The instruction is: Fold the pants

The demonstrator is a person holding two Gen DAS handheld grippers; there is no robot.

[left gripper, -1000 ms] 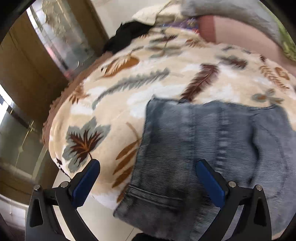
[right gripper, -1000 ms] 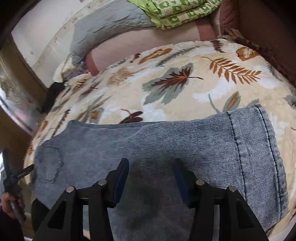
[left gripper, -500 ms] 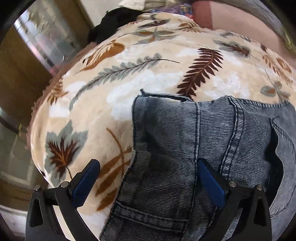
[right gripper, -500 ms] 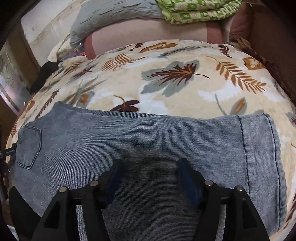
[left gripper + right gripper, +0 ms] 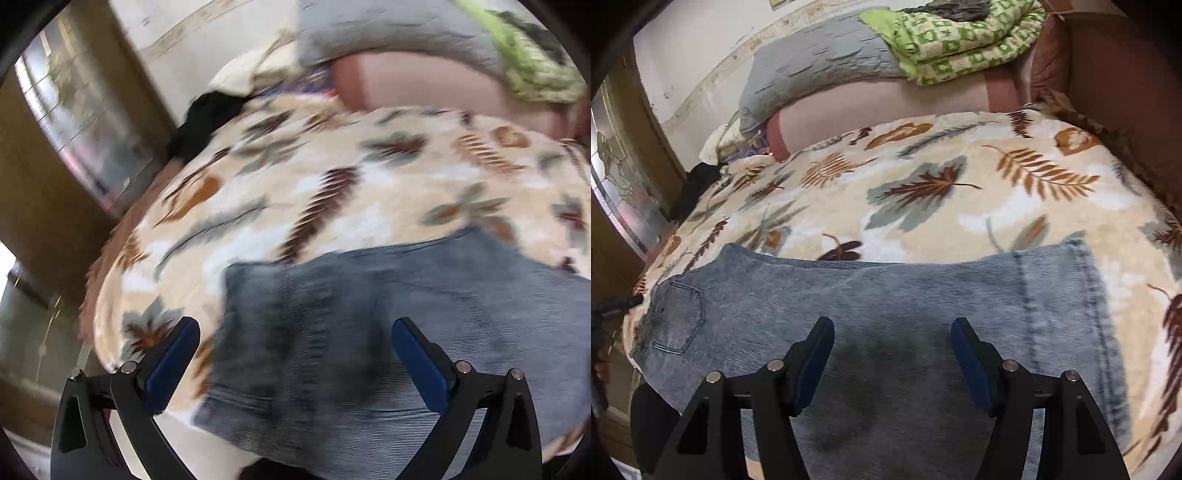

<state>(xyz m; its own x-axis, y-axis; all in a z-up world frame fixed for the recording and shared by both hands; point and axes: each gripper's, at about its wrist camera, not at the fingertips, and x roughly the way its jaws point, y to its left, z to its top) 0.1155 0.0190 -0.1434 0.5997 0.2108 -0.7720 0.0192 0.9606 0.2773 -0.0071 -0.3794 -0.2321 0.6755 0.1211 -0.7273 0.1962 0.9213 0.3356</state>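
Obs. One pair of washed grey-blue denim pants [image 5: 886,295] lies flat across the near edge of the cream plush blanket with a brown and grey leaf print [image 5: 923,177]. Waist end with one stitched back pocket [image 5: 677,317] sits toward the left of the right wrist view; the hemmed leg end [image 5: 1086,295] is at the right. Legs appear stacked one on the other, so I judge the lengthwise fold done and the crosswise fold not yet done. Laid this way, both ends are within reach of one gripper each.

Grippers. Right gripper [image 5: 892,354]: black frame, blue pads, jaws apart over the mid-leg denim, nothing pinched; the jaws have just been opening, with only flat cloth below them. Left gripper [image 5: 295,354]: jaws spread wide above the waist end [image 5: 280,332], holding nothing. The left wrist view is heavily smeared, so seam detail there is unreadable. Both seem positioned above the cloth rather than on it, probably between grasps.

Count. Pants: one. Grippers: two, two blue pads each. Pockets visible: one. Behind the blanket: one grey crinkled pillow [image 5: 820,62], one green-and-cream patterned quilt [image 5: 960,40] folded on top, one dark garment [image 5: 698,188] at the far left edge. A dark tool tip [image 5: 617,306] at the left border of the right wrist view is likely the other gripper; cannot confirm.
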